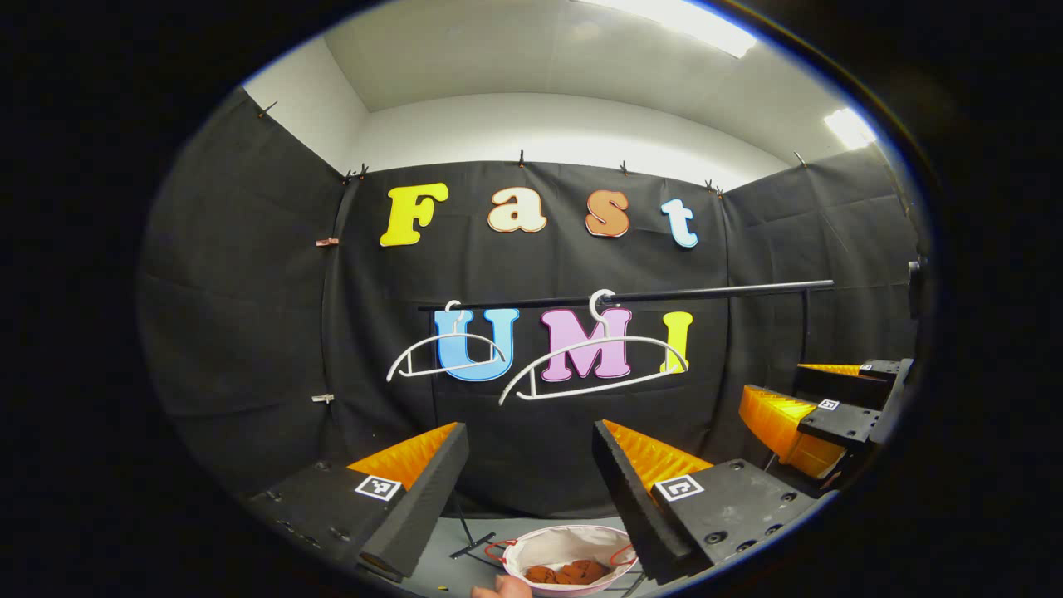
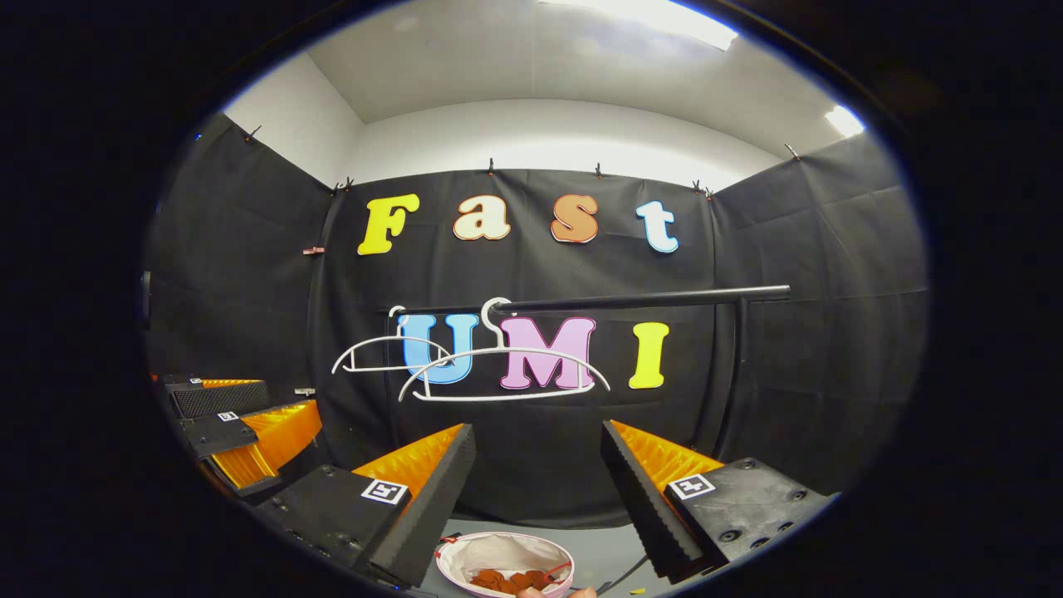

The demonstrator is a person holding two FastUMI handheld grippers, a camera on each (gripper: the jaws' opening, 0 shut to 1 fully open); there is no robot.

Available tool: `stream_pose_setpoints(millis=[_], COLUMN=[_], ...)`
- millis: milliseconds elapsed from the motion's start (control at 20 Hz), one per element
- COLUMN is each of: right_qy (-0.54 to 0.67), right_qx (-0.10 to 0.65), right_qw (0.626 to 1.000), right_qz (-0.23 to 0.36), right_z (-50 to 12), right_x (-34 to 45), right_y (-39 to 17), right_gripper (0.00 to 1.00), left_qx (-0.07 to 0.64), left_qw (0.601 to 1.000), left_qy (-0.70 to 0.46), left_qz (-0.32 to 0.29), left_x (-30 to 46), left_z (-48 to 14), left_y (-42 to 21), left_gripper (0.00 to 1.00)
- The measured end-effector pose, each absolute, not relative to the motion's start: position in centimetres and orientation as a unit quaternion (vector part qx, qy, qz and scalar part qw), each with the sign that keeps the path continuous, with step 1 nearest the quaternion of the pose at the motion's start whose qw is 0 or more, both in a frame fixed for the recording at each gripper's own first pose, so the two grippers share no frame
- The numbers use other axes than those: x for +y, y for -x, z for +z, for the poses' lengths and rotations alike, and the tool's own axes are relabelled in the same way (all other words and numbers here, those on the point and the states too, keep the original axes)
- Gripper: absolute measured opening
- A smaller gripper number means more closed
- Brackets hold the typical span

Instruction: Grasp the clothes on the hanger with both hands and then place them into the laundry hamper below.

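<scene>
Left to right, the left gripper [image 1: 527, 486] and right gripper [image 2: 540, 490] hover with jaws apart and empty before two bare hangers [image 1: 594, 365] on one rail [image 1: 664, 295], while the soft, light, easily bunched rust-coloured clothes [image 1: 565, 573] lie in the one hamper [image 1: 573, 544] below.

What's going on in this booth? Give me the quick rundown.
A person holds a two-finger gripper in each hand. Both the left gripper and the right gripper are open and hold nothing, raised in front of a black rail. Two white hangers hang bare on that rail. Below, a reddish-brown garment already lies in the white laundry hamper on the floor. Judging by that, the clothes have been moved and the drop is done.
</scene>
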State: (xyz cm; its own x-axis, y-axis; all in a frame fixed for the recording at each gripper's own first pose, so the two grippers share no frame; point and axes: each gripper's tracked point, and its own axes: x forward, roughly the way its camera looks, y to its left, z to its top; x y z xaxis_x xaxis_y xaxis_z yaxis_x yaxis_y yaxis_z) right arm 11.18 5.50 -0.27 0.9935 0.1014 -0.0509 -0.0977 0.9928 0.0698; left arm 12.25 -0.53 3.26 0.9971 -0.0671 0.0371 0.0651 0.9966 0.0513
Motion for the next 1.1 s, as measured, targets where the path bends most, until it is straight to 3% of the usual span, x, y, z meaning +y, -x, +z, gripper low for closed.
stream_pose_setpoints(millis=[200, 1100], right_qy=[-0.034, -0.031], right_qx=[0.029, 0.025], right_qw=[0.998, 0.998], right_qz=[0.047, 0.047], right_z=[-0.5, -0.2], right_x=[5.3, 5.4], right_y=[-11.1, -10.7], right_gripper=[0.98, 0.98], left_qx=[-0.018, -0.029], left_qw=[0.999, 0.999], left_qy=[-0.025, -0.017], left_qz=[-0.032, -0.01], left_x=[-0.5, 0.4], left_z=[3.3, 3.9], left_y=[-12.0, -11.4], left_gripper=[0.92, 0.95])
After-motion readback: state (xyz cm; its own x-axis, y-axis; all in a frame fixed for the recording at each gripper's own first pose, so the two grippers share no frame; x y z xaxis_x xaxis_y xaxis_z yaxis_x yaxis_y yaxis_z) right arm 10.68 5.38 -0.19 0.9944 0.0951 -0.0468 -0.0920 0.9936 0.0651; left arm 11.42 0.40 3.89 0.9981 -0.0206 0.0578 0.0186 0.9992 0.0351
